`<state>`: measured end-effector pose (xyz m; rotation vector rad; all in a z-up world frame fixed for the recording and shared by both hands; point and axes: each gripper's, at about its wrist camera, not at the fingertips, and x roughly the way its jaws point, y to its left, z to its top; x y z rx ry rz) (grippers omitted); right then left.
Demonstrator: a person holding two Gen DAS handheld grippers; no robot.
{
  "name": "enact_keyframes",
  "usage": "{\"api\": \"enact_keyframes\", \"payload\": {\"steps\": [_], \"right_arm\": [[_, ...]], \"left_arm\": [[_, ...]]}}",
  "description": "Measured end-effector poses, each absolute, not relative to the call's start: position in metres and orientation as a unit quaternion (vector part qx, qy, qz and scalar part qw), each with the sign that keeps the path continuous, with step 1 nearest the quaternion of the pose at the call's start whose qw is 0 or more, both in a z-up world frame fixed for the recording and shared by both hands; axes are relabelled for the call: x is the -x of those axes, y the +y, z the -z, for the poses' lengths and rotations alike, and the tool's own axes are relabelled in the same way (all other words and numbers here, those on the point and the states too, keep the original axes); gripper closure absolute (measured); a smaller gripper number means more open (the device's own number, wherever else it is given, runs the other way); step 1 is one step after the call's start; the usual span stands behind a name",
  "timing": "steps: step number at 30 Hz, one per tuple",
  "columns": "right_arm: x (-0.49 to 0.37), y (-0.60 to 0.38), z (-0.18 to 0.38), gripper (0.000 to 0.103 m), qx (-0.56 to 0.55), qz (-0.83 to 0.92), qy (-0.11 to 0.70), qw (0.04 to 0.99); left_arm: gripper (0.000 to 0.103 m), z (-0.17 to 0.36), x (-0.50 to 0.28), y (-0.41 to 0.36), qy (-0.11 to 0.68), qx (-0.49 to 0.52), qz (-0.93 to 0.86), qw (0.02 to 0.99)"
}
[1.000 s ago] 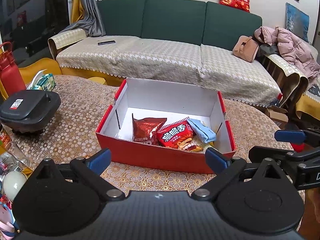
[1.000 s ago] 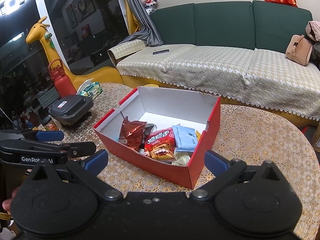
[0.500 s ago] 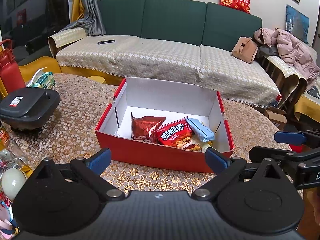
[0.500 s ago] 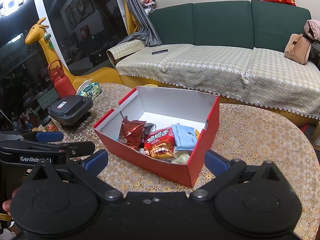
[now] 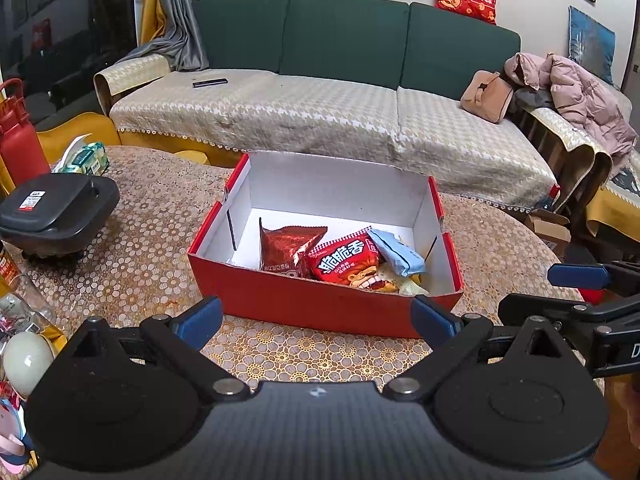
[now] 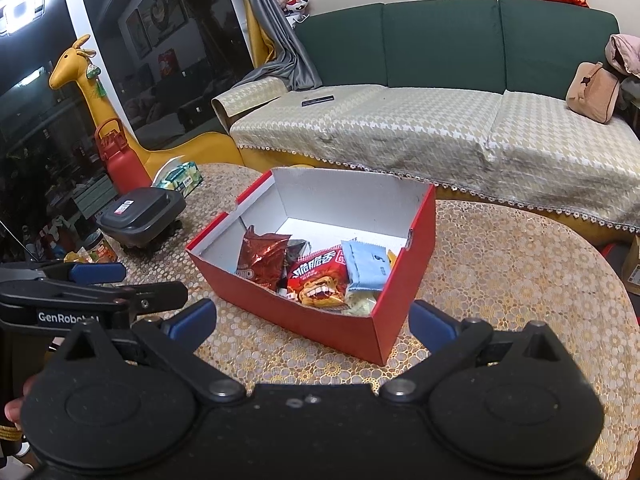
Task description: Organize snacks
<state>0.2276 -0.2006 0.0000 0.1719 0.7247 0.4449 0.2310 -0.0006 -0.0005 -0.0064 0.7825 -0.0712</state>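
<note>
Red box [image 5: 320, 304], open top, on patterned table [image 5: 140, 240]: holds dark red packet [image 5: 286, 246], red snack bag [image 5: 348, 264], blue packet [image 5: 396, 250], bunched at its near right end. Left gripper [image 5: 316, 316] and right gripper [image 6: 312, 320]: jaws wide apart, holding nothing, just short of the box. Left of box: black lidded container [image 5: 56, 208], red bottle [image 5: 18, 136], tissue pack [image 5: 82, 156]. Sofa [image 5: 320, 112] behind.

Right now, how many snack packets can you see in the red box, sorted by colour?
Dark red foil packets: 1
Bright red packets: 1
Light blue packets: 1
Pale yellowish packets, partly buried: 1
Total visible in the red box: 4; more may be hidden underneath.
</note>
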Motion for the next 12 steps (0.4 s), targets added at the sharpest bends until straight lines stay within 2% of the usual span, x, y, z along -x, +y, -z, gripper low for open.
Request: {"api": "enact_keyframes", "payload": {"steps": [12], "right_arm": [[-0.216,-0.207,0.005,0.000,-0.088,-0.210,0.358,0.905]], "left_arm": [[0.002,0.000,-0.220,-0.002,0.383,0.005,0.036,0.923]]}}
